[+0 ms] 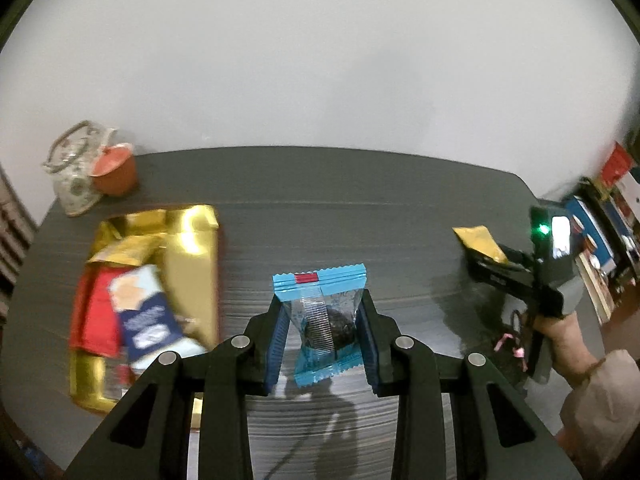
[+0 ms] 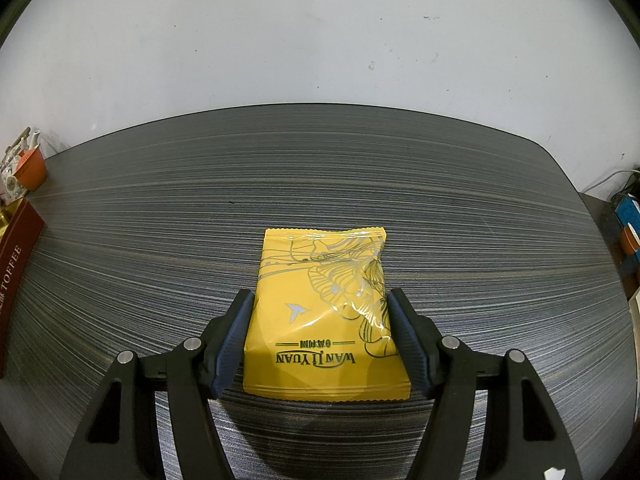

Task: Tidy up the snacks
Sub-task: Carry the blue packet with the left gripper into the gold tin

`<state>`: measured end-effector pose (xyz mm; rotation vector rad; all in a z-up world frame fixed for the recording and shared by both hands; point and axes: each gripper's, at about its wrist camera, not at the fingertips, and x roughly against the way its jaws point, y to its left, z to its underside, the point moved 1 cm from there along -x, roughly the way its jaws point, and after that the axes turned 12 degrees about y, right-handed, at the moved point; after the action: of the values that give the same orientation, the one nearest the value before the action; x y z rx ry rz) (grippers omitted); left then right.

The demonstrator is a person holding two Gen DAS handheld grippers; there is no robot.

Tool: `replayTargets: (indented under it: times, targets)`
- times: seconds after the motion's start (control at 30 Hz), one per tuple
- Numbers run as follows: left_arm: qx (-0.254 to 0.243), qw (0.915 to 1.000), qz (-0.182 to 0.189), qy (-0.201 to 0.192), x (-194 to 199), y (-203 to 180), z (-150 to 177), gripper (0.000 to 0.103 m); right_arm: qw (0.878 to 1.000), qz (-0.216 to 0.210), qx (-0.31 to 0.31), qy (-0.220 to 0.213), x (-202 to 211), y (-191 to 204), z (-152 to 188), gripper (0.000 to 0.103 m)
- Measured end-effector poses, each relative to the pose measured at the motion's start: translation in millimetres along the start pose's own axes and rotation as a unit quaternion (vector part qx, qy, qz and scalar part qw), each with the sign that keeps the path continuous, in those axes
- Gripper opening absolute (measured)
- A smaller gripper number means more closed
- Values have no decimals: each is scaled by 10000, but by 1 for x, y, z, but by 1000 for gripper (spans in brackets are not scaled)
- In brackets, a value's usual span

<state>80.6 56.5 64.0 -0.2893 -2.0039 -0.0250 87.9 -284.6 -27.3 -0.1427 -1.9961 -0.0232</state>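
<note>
Already we see several snacks in the gold box (image 1: 192, 248); left hand-held gripper (image 1: 324, 334) clamps a blue packet (image 1: 322, 320), right hand-held gripper (image 2: 320, 340) pinches the yellow packet (image 2: 324, 312) on the bench (image 2: 160, 200), both unsorted.

light: even, dim | blur: left view's left side smeared | edges: fisheye-bent, dark corners

Dark striped counter (image 2: 320, 184), rounded at the corners, set against a plain white wall (image 2: 320, 40) — a few small marks on the paint. At the far left corner, a floral ceramic teapot (image 1: 74, 172) with a hoop handle, and touching it an orange cup (image 1: 116, 172). Off the right edge, stacked boxes and books (image 1: 608, 240) in red, blue and white. Further right, a white cable (image 2: 612, 178) trailing down beside a blue box (image 2: 628, 212).
</note>
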Motion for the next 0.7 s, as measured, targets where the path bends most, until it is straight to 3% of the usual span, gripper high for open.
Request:
replayTargets:
  times: [0.37,0.7]
  targets:
    - [770,9953,-591,-37,19,101,-10,34,10000,-3,0,0,0,-1,0,65]
    - [1296,9899,-524,243,5,153,-19,34,10000,-1,0,0,0,0,0,65]
